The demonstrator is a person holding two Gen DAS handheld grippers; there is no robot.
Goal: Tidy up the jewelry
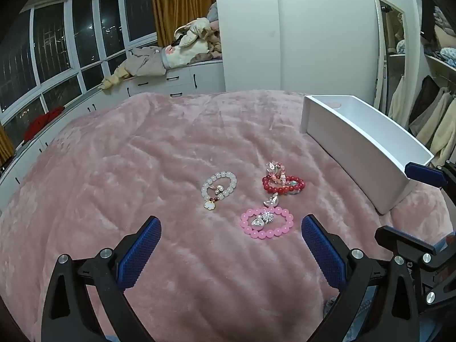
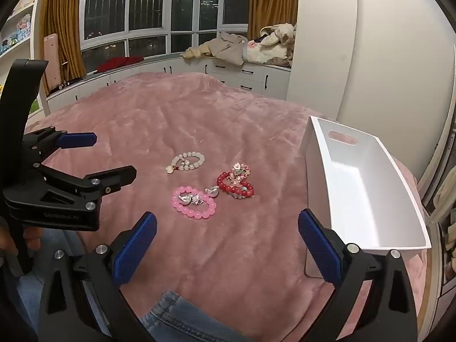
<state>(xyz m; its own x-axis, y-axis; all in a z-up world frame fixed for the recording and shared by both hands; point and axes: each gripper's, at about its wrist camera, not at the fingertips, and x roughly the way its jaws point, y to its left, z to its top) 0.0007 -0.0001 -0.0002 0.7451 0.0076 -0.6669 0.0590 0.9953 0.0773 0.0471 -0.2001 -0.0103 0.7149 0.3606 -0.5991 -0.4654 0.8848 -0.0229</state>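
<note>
Several bead bracelets lie on the pink blanket: a white one with a charm (image 1: 219, 187) (image 2: 186, 161), a red one (image 1: 283, 184) (image 2: 235, 187) with a pale pink floral one (image 1: 276, 169) (image 2: 240, 171) on it, and a pink one (image 1: 266, 223) (image 2: 194, 201) with small silver pieces inside. A silver piece (image 1: 270, 200) lies between the red and pink ones. A white bin (image 1: 362, 145) (image 2: 367, 188) stands at the right, empty. My left gripper (image 1: 230, 228) (image 2: 111, 156) is open, just short of the bracelets. My right gripper (image 2: 227, 222) is open, near the pink bracelet.
The pink blanket (image 1: 128, 171) (image 2: 171, 114) covers the bed. White drawers with piled clothes (image 1: 176, 54) (image 2: 242, 45) run under the windows behind. A wardrobe with hanging clothes (image 1: 427, 105) is at the right. A denim-clad leg (image 2: 176, 313) is at the bottom edge.
</note>
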